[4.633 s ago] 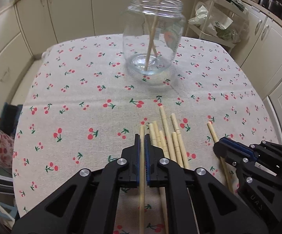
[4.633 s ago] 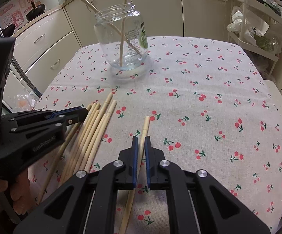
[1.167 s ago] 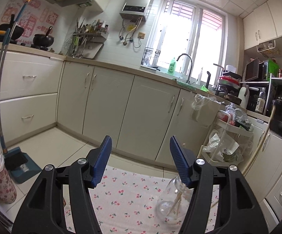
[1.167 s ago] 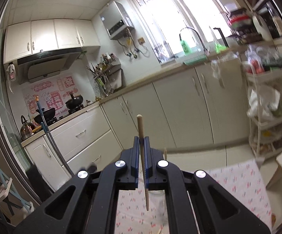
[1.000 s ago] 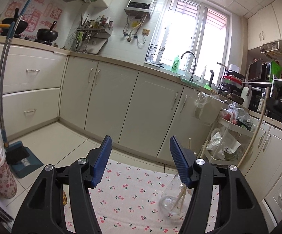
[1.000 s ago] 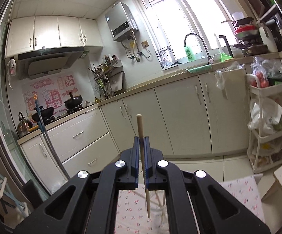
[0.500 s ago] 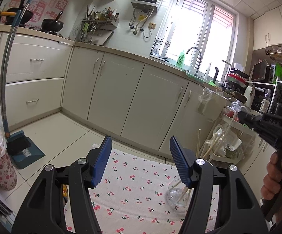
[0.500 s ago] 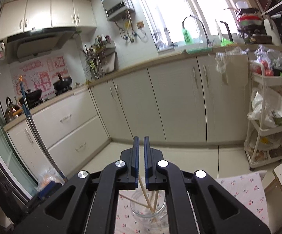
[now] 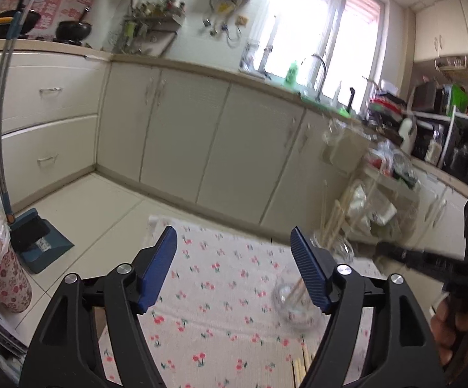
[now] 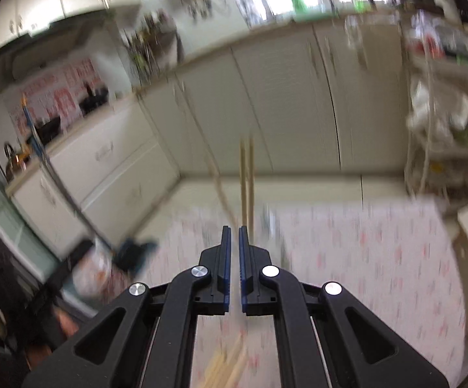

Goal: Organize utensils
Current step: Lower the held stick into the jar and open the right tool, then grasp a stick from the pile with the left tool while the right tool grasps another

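Above the cherry-print cloth, left gripper gapes wide, empty; right gripper seems nearly closed, apparently empty.

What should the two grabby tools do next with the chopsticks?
Probably lower the left tool to the loose chopsticks lying on the cherry tablecloth and pinch one. It is wide open and holds nothing, the right tool holds nothing either, and the glass jar already has several standing in it.

Your black left gripper and right gripper carry ribbed blue pads, silver screws, triangular cutouts.
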A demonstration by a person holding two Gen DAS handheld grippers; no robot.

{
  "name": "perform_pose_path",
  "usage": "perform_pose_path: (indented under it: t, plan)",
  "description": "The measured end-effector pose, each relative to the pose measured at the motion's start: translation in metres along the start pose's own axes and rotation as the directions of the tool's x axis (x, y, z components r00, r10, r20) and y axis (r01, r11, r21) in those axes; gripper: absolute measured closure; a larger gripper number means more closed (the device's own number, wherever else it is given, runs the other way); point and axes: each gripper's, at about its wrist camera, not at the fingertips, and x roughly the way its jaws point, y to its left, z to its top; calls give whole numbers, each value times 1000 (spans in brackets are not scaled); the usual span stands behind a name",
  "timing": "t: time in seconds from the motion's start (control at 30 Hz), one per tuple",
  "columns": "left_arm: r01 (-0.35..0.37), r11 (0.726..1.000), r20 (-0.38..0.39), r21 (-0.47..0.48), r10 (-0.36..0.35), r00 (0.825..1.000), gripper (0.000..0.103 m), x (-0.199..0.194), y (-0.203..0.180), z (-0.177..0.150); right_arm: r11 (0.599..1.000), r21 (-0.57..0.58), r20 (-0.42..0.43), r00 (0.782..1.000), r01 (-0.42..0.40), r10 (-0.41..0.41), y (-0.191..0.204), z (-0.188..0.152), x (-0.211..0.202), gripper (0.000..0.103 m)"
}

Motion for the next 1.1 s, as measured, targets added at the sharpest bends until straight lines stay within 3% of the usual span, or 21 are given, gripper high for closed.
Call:
perform_pose_path:
  t: [0.13,0.23,0.7,0.77,1.1]
  plan:
    - [23,999,-93,43,-19,996,31,3,-8,-16,1000,-14,-200,980,21,-24,6,-65,10,98]
    - [29,998,-151,63,-19,988,30,3,-11,-32,1000,-13,-265,964,23,-25,10,-95,12,98]
    - [35,997,-287,73,-12,958,28,-3,-14,-68,983,-141,-321,933,120,-160,25,-125,26,94]
    - [41,995,-317,91,-10,948,28,-1,-18,-74,981,-138,-326,929,136,-175,22,-125,29,82]
    - [60,972,-463,228,54,885,28,23,-48,-106,982,-129,-317,932,140,-175,4,-124,18,88]
